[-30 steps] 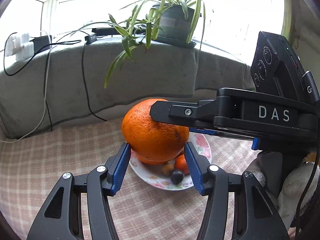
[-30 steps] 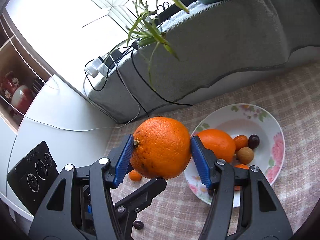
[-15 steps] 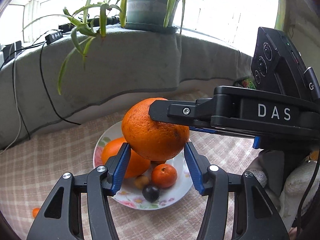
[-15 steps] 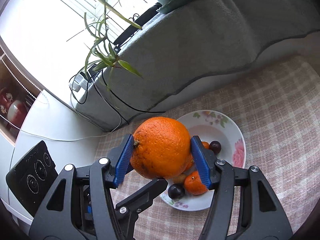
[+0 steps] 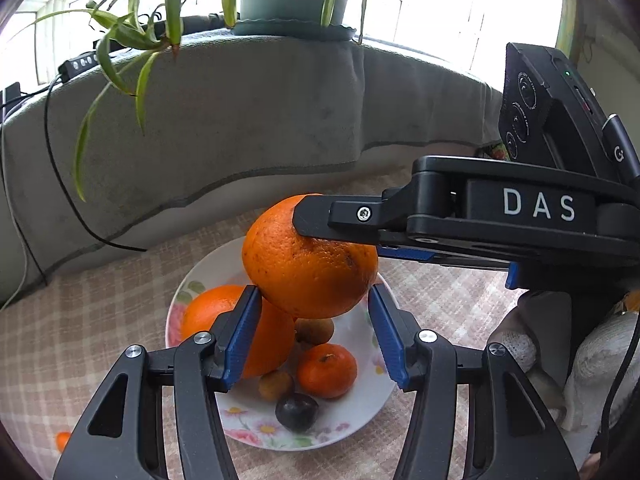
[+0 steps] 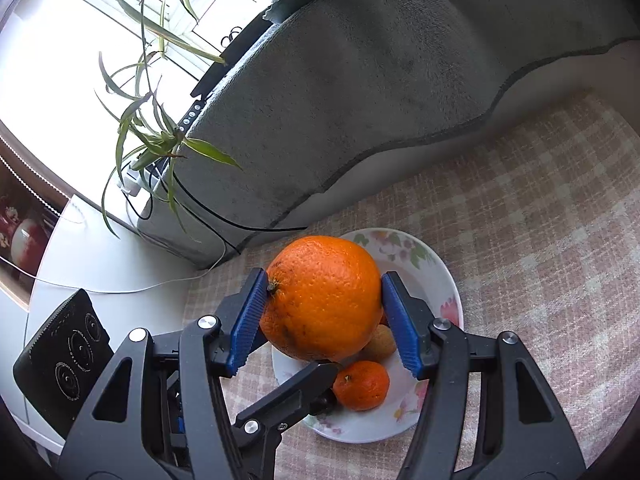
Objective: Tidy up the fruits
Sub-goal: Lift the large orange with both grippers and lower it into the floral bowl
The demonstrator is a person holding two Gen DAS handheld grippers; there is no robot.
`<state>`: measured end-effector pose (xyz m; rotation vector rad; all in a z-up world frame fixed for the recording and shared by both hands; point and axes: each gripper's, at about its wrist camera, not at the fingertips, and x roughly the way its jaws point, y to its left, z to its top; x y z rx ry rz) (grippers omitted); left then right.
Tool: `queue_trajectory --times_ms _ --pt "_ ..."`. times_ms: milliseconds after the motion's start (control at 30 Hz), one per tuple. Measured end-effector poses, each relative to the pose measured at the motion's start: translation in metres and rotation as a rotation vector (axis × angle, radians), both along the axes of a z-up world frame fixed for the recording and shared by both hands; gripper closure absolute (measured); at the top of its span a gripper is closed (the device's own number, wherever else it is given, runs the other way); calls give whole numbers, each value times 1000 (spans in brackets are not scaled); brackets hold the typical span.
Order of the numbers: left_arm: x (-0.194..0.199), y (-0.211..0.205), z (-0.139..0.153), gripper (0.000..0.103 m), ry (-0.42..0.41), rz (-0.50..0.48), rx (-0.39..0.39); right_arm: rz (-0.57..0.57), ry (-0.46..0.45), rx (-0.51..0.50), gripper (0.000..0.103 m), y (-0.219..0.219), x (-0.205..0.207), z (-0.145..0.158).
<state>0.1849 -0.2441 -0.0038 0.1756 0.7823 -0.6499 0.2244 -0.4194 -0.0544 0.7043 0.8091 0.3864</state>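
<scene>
Big orange (image 6: 322,300) pinched btw right gripper (image 6: 322,316) pads, held in air directly over plate (image 5: 356,412); vs 1 s ago plate has slid from off to one side to right under it in both views, so carry phase looks ~done and next is prob lower + release. Left gripper (image 5: 310,336) spread, nothing in it, pads either side of the orange from below w/o clear contact; same as 1 s ago. Plate already holds 2nd orange (image 5: 236,332), mandarin (image 5: 326,370), dark plum-ish fruit (image 5: 297,411), couple brownish small ones. Landing room is tight, roll-off risk imo. Hidden: plate centre blocked by big orange in right view, 2nd orange not visible there. One small orange fruit (image 5: 62,440) on cloth (image 6: 520,220) at left-view edge, cut off, type unclear.
</scene>
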Motion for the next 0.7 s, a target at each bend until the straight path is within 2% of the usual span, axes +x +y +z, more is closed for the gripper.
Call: queue_trajectory --times_ms 300,700 --pt "7 -14 -4 49 -2 -16 19 -16 13 7 42 -6 9 -2" --pt "1 -16 -10 55 -7 -31 28 -28 46 3 42 -7 15 -14"
